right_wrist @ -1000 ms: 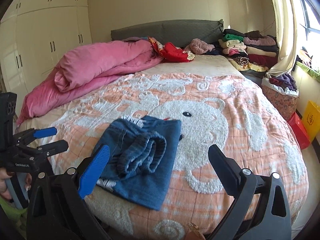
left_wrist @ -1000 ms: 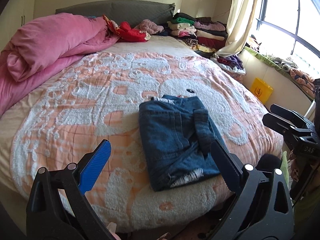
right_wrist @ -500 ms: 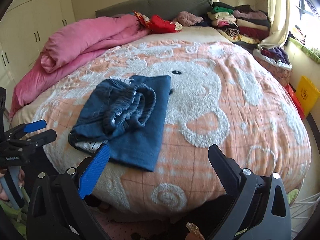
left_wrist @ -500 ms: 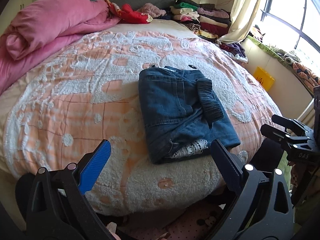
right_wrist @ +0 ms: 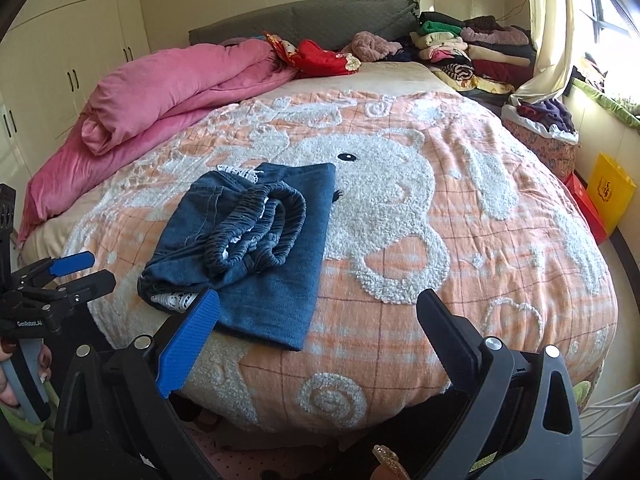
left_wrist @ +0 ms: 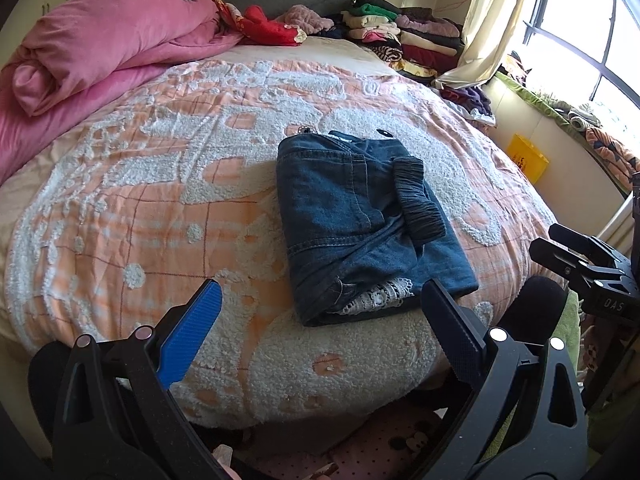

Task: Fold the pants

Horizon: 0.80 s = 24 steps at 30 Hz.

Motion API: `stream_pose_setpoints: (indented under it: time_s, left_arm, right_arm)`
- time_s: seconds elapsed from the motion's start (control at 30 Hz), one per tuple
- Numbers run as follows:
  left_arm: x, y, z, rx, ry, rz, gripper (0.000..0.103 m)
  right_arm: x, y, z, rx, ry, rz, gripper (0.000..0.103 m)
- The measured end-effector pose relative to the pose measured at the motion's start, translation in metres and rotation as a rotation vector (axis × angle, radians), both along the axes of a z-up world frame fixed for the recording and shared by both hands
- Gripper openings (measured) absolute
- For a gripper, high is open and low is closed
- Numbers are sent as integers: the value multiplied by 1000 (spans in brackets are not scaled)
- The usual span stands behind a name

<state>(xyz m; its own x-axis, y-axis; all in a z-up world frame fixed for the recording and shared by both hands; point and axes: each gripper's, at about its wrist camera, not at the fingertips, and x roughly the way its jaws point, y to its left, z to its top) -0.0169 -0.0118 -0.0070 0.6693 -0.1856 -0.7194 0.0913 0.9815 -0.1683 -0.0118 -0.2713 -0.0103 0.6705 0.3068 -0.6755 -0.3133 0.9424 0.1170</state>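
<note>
Both tongs sit spread wide w/ nothing in them. Left wrist view: our left tongs hang off the bed's near edge, the pants folded into a denim bundle on the bedspread, lace hem poking out at the near end, elastic waistband lying loose on top. Right wrist view: right tongs likewise apart, pants just ahead, left. Risk, we'd guess: that loose waistband snags a pad, so the top layer drags & the fold opens.
</note>
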Motion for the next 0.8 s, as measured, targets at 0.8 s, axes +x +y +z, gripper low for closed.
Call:
stream_pose_setpoints:
  time_s: [0.8]
  left_arm:
    - [-1,2,6,25,-3,21,93]
  right_arm:
    - [-1,-1,0,-3,0,-9,98]
